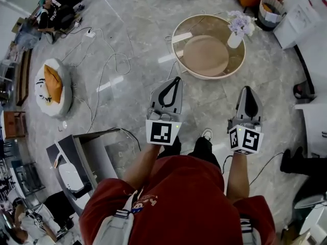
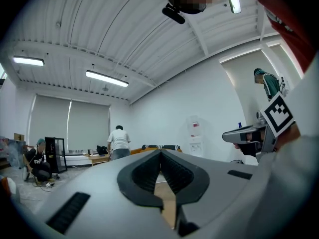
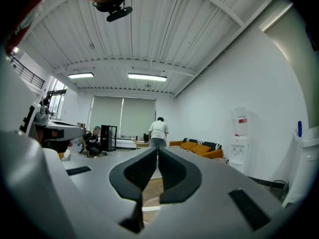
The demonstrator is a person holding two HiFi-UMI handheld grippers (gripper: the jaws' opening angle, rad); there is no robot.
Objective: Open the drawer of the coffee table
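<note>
I'm holding the left tool [image 1: 177,79] and right tool [image 1: 247,89] clenched and empty, near the round table [image 1: 173,44]; a vase [image 1: 234,39] holding flowers [image 1: 240,22] is standing on the table's rim.

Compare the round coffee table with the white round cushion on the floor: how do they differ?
The coffee table has a tan rim and see-through top; the white cushion is opaque white. The coffee table bears a vase of flowers at its edge; the white cushion bears an orange pillow. Both are round and rest on the grey floor.
</note>
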